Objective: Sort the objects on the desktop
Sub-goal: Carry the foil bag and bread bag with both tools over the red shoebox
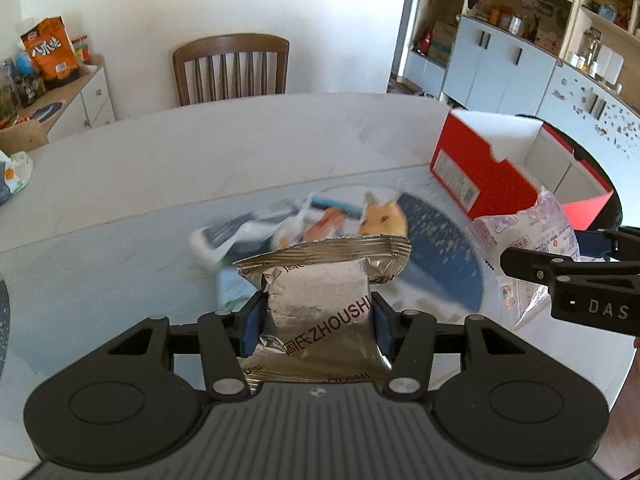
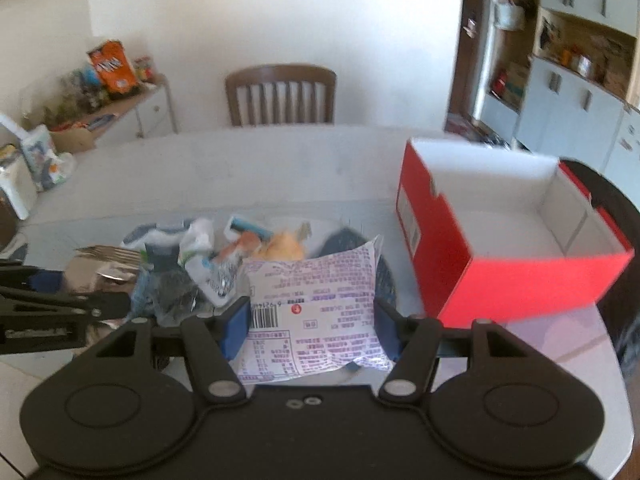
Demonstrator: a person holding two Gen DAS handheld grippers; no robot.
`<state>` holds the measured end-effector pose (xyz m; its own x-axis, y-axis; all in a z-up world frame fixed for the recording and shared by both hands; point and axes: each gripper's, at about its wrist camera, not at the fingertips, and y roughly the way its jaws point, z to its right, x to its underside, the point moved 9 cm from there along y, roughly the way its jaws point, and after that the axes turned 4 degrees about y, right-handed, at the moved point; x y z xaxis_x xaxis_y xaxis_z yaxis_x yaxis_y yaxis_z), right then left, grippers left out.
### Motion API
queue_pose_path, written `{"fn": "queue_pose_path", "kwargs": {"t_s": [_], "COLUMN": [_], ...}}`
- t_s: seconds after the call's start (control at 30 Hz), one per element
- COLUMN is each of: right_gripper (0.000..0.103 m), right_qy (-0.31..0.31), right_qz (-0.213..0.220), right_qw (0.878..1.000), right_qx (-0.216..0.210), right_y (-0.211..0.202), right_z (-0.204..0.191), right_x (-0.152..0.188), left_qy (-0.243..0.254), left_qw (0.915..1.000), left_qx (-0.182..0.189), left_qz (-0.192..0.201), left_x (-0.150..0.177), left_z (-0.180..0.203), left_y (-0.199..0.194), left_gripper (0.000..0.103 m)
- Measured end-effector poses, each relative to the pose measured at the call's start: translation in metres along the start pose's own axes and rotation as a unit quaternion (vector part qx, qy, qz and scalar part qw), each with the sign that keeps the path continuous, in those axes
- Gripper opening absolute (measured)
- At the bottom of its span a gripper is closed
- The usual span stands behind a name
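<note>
While the left gripper (image 1: 318, 322) pinches a silver foil packet (image 1: 320, 304) between its blue pads (image 1: 252, 326), the right gripper (image 2: 310, 326) clamps a white packet printed in purple (image 2: 316, 312) the same way, each packet standing up out of its jaws. Only the left wrist view shows the lettering on the foil and the crimped top edge folded over; the right wrist view gives just a glint of that foil at its left edge, beside the other gripper's dark frame. The right wrist view alone shows the barcode on the white packet. Beyond both packets lies a heap of remaining items (image 1: 304, 224), blurred, among them a yellow-orange plush toy (image 1: 382, 218) and pale wrappers, on a blue mat (image 1: 440, 248) over the white table (image 1: 200, 152). To the right stands an open red box (image 2: 516, 280), its white inside bare as far as the right wrist view shows; the left view cuts it off. Both grippers tilt downward over the heap, side by side, the right one just beside the box. A wooden chair (image 1: 232, 68) stands behind the table.
</note>
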<state>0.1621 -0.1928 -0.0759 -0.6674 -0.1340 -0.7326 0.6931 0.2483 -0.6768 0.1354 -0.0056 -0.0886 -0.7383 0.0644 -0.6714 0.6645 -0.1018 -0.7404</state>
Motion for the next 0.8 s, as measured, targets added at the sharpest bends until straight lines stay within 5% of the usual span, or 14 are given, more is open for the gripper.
{"fn": "queue_pose_path", "kwargs": {"t_s": [0.8], "right_gripper": [0.063], "right_qy": [0.021], "right_qz": [0.005], "right_qw": [0.999], "right_qx": [-0.027], "right_y": [-0.001], "right_z": [0.162], "right_x": [-0.048], "left_qy": [0.016], "left_qw": [0.9995], "left_qx": [0.015], "left_qz": [0.024], "left_x": [-0.102], "left_z": [0.165], "left_y": [0.040], "left_gripper": [0.053]}}
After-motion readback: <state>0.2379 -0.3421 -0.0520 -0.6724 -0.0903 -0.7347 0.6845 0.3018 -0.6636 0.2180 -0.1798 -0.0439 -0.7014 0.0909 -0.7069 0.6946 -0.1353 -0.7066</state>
